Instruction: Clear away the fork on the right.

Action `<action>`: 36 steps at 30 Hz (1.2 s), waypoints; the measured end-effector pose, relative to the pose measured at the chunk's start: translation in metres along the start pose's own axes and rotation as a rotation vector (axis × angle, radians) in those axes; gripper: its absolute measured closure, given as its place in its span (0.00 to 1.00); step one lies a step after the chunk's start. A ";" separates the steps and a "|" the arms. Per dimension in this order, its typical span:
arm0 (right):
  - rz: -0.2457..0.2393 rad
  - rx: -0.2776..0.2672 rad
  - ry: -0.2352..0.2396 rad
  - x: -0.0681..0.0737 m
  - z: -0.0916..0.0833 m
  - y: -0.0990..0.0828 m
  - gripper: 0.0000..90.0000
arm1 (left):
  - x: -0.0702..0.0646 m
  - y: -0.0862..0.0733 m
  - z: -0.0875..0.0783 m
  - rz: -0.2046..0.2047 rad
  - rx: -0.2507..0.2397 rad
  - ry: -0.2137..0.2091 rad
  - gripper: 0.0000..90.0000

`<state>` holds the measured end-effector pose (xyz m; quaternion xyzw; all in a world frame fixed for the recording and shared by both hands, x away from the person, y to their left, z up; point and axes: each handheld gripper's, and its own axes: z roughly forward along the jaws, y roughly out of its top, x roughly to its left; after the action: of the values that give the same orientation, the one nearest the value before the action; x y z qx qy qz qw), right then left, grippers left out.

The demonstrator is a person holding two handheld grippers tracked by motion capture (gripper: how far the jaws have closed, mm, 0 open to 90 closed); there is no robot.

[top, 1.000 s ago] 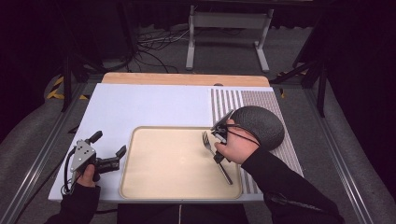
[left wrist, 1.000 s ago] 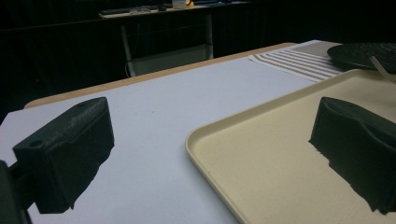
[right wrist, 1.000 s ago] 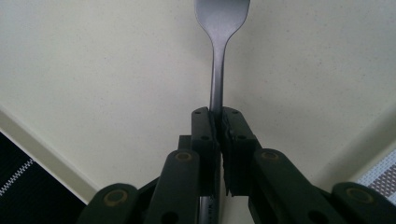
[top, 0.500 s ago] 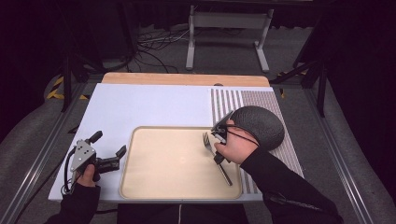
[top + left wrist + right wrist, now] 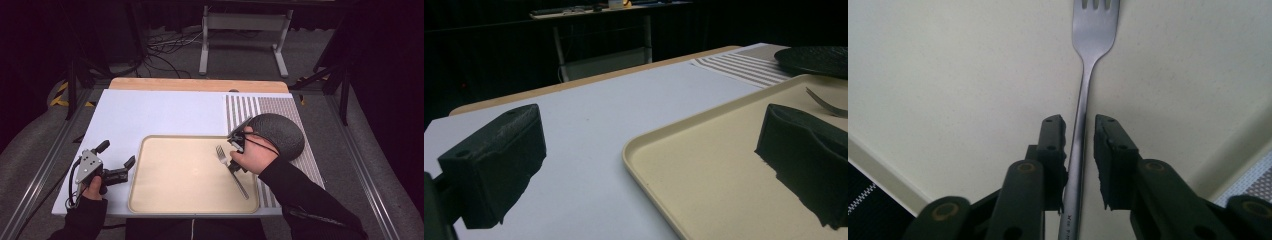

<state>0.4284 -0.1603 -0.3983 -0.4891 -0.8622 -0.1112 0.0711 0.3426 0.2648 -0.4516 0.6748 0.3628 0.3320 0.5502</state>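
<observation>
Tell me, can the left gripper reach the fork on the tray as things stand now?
Probably yes. The left gripper is open at the tray's left edge, and the bare tray lies between it and the fork. But the right gripper straddles the handle.

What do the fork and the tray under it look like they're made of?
Fork: metal, probably stainless steel; smooth grey sheen and stamped lettering on the handle. Tray: likely plastic; matte cream surface, moulded rounded rim, no shine.
</observation>
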 end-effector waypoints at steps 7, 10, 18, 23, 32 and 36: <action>-0.079 -0.116 0.005 0.002 -0.013 0.000 0.57 | 0.000 0.000 0.000 0.001 0.001 0.000 0.00; -0.137 -0.213 0.010 0.005 -0.014 0.000 0.38 | 0.000 0.000 0.000 0.000 0.000 0.002 0.00; -0.395 -0.405 0.024 0.010 -0.018 0.007 0.21 | 0.000 0.000 0.000 0.003 -0.003 0.003 0.00; -0.463 -0.476 0.054 0.013 -0.019 0.011 0.22 | 0.000 0.000 0.000 0.003 -0.003 0.002 0.00; -0.662 -0.572 0.089 0.021 -0.010 0.022 0.31 | 0.000 0.000 0.000 0.003 -0.003 0.001 0.00; -0.727 -0.570 0.089 0.020 -0.003 0.028 0.45 | 0.001 0.000 -0.001 0.002 -0.005 0.001 0.00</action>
<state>0.4423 -0.1306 -0.3878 -0.1500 -0.9088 -0.3824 -0.0727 0.3424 0.2655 -0.4512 0.6736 0.3616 0.3339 0.5514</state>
